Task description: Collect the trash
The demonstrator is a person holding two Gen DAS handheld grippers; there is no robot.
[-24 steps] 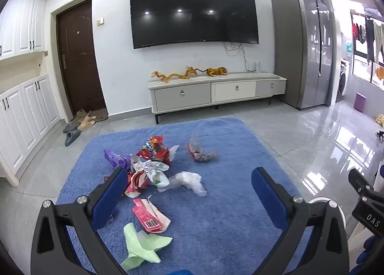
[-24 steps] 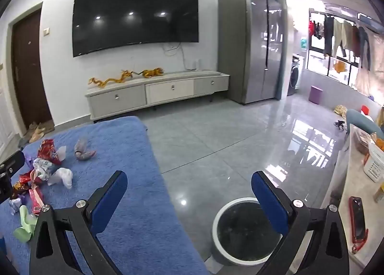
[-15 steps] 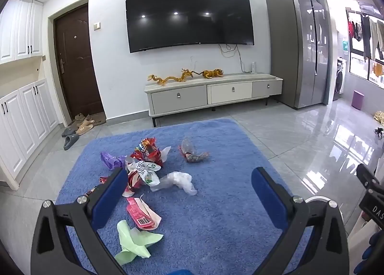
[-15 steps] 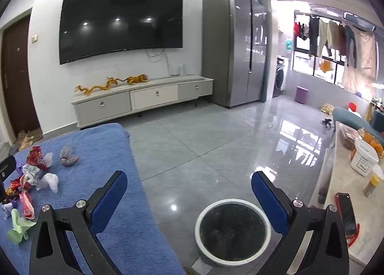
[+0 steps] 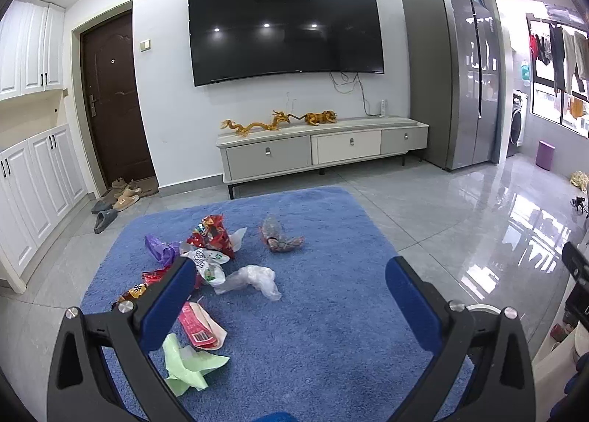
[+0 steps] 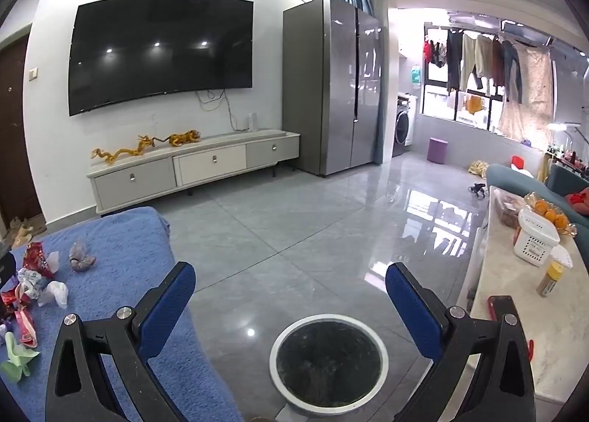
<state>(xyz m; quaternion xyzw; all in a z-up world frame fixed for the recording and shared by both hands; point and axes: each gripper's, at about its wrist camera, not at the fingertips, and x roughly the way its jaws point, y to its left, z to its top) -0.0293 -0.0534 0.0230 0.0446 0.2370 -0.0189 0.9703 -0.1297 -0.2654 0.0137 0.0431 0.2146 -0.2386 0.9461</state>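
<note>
Both tools idle above the floor, nothing gripped: left tool spread wide over the blue rug, right tool likewise spread, hanging over the white-rimmed bin on the grey tile just off the rug's edge. Trash lies scattered on the rug's left half: pale green wrapper nearest the left tool, pink barcode packet just beyond it, clear plastic bag mid-rug, white printed wrapper touching a red snack bag, purple wrapper to their left, and a crumpled clear wrapper apart to the right. Step in hand, as judged: a first pick, nothing collected yet. Best start looks like the green wrapper or the clear bag, each lying free of its neighbours; come down steep, fingers straddling a raised fold, close fully since film is thin and slippery, and avoid digging pads into the pile. Light pieces may flutter off during the carry to the bin, so keep the move low and steady. Right tool is better placed for drops than picks. Hard to read: more red and orange scraps sit partly behind the left finger of the left tool; the bin's dark inside gives no clear view of contents; from the right view the pile is cut by the frame edge.
</note>
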